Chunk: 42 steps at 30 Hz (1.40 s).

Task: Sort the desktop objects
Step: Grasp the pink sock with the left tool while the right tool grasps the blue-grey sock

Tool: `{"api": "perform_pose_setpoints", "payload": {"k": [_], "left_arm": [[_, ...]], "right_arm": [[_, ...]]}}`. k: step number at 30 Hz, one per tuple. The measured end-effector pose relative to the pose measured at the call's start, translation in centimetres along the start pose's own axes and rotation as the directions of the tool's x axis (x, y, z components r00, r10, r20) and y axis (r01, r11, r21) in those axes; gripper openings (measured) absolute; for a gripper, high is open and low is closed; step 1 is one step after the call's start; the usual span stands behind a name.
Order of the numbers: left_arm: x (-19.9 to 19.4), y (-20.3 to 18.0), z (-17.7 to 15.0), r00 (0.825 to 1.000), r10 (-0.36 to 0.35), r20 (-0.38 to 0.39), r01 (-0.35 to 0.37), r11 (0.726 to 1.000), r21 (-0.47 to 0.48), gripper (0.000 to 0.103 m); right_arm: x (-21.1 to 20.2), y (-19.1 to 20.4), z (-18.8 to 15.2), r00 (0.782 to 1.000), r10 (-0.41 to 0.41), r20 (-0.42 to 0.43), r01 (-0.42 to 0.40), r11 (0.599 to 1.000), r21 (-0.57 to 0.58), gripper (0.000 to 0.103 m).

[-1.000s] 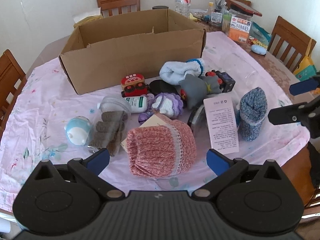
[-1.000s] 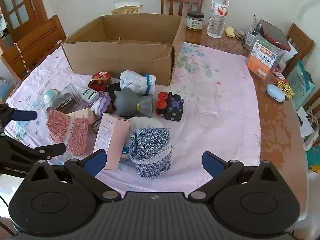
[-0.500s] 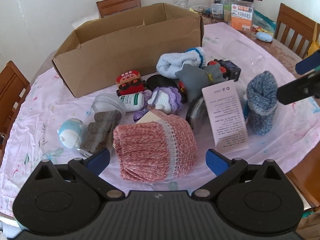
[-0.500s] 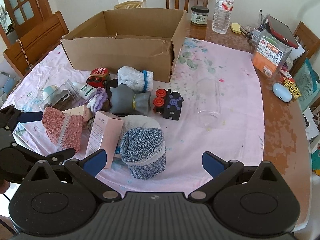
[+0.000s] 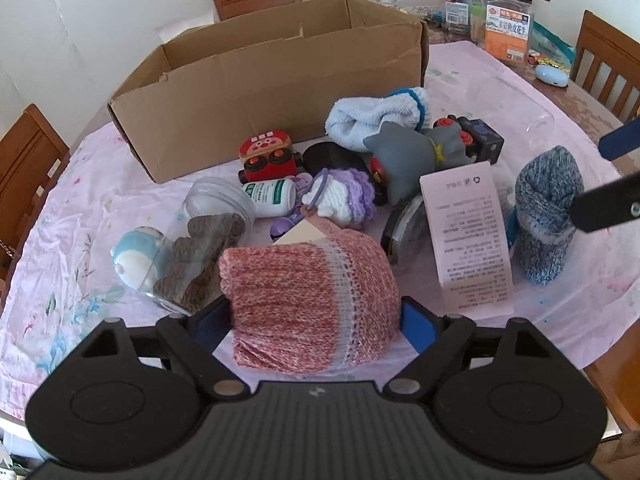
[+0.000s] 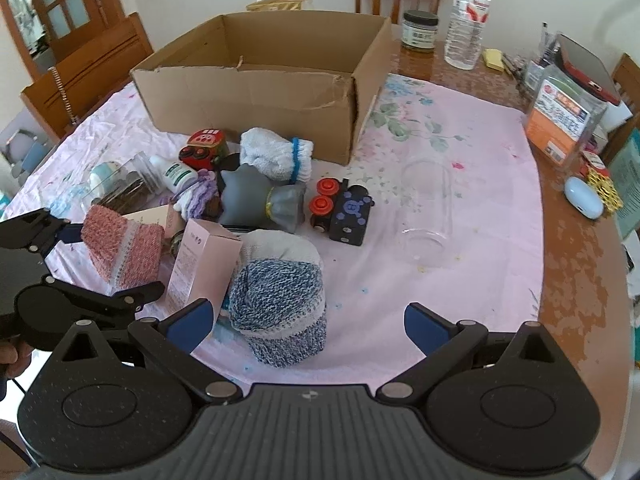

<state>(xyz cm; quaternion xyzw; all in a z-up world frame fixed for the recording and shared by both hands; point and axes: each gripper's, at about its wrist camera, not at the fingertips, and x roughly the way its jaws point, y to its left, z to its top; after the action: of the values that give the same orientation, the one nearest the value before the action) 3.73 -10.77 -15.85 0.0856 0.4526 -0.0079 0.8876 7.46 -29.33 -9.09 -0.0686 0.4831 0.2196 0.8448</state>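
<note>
Presently the left gripper [image 5: 316, 320] is closing its jaws around the pink knitted sock roll [image 5: 312, 304], which lies on the pink floral tablecloth [image 5: 60, 240] at the near edge of the clutter; the blue pads flank the roll on both sides, but firm contact cannot be confirmed. Meanwhile the right gripper [image 6: 308, 322] hangs with jaws spread wide, and the blue knitted sock roll [image 6: 280, 304] stands between them nearer the left pad, beside a pink carton [image 6: 204, 264]. Behind the heap, an open cardboard box [image 6: 260, 92] sits on the table.
</note>
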Motion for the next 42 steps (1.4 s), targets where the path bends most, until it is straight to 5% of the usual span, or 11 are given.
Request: {"api": "perform_pose_setpoints", "payload": {"k": [11, 21, 42], "left_arm": [[-0.7, 0.4, 0.8, 0.998, -0.055, -0.026, 0.055, 0.998, 0.005, 0.076], [-1.6, 0.9, 1.4, 0.995, -0.092, -0.040, 0.093, 0.995, 0.021, 0.075], [-4.4, 3.0, 4.6, 0.979, -0.204, -0.010, 0.203, 0.965, 0.166, 0.075]], "right_arm": [[1.9, 0.3, -0.3, 0.996, 0.085, -0.010, -0.085, 0.987, -0.139, 0.097], [3.0, 0.2, -0.1, 0.991, 0.133, -0.029, -0.136, 0.976, -0.173, 0.065], [-0.4, -0.2, 2.7, 0.989, 0.144, 0.026, -0.140, 0.981, -0.133, 0.063]]}}
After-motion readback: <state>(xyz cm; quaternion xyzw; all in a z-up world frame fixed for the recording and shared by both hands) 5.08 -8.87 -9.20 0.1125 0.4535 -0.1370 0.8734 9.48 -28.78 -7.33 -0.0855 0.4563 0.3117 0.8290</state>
